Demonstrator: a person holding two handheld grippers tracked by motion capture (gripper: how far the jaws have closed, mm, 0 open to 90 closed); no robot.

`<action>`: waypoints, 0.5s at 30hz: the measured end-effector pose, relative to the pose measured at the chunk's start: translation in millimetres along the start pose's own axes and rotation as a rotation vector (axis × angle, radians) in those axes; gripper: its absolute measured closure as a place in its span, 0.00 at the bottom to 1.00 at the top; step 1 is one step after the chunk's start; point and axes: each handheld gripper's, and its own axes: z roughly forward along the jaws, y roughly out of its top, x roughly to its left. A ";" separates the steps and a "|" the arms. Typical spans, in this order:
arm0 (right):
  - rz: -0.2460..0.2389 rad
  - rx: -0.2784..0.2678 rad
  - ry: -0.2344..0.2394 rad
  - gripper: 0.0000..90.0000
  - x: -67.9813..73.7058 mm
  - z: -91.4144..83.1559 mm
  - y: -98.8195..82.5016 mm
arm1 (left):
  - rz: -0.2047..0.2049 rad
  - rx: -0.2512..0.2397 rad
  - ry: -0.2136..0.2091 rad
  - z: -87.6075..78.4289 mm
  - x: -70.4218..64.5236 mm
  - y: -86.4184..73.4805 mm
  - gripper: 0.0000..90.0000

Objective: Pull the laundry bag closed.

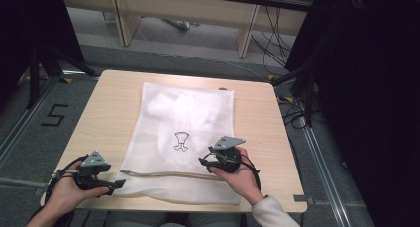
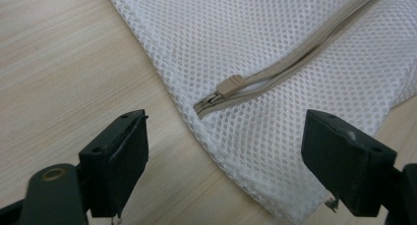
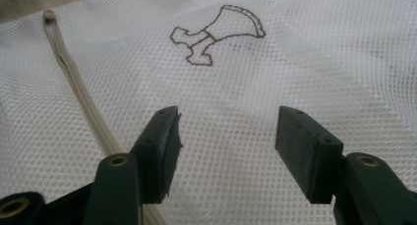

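Observation:
A white mesh laundry bag (image 1: 183, 133) lies flat on the wooden table (image 1: 109, 113), with something white inside and a small embroidered outline (image 1: 182, 140) at its middle. A beige zipper (image 1: 168, 175) runs along the near end; its slider (image 2: 230, 85) sits at the left end. My left gripper (image 1: 118, 185) hovers open at the bag's near left corner, the slider (image 2: 230, 85) just ahead of its jaws. My right gripper (image 1: 204, 161) stands open over the mesh (image 3: 226, 117) near the zipper's right end, nothing between its fingers. The embroidered outline (image 3: 216, 33) and the zipper (image 3: 74, 87) lie ahead of it.
The table's near edge (image 1: 198, 207) runs just under the bag. Beyond the table are a grey floor with cables (image 1: 277, 43), wooden furniture legs (image 1: 245, 36) and dark drapes (image 1: 366, 88) on both sides.

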 end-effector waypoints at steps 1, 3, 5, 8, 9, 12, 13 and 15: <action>0.005 -0.005 -0.010 0.47 0.6 -1.3 0.7 | -0.019 -0.006 0.006 -1.4 1.0 -0.3 0.20; 0.020 -0.013 -0.012 0.46 1.7 -4.3 1.7 | -0.012 -0.010 0.009 -3.1 2.7 -1.0 0.20; 0.030 -0.024 -0.019 0.45 3.1 -7.8 3.2 | -0.022 -0.028 0.009 -2.9 3.0 -1.9 0.20; 0.027 -0.033 -0.020 0.44 5.6 -8.2 5.2 | -0.015 -0.034 0.017 -4.2 3.8 -2.4 0.20; 0.027 -0.033 -0.020 0.44 5.6 -8.2 5.2 | -0.015 -0.034 0.017 -4.2 3.8 -2.4 0.20; -0.050 -0.023 0.015 0.53 11.1 -3.4 9.4 | -0.003 -0.019 0.024 -4.5 4.1 -3.1 0.20; -0.056 -0.029 0.017 0.53 14.0 -1.0 10.7 | -0.004 -0.001 0.017 -4.7 4.6 -2.4 0.20; -0.070 -0.035 0.032 0.54 18.0 4.0 15.2 | -0.020 -0.029 0.022 -2.5 3.1 -3.0 0.20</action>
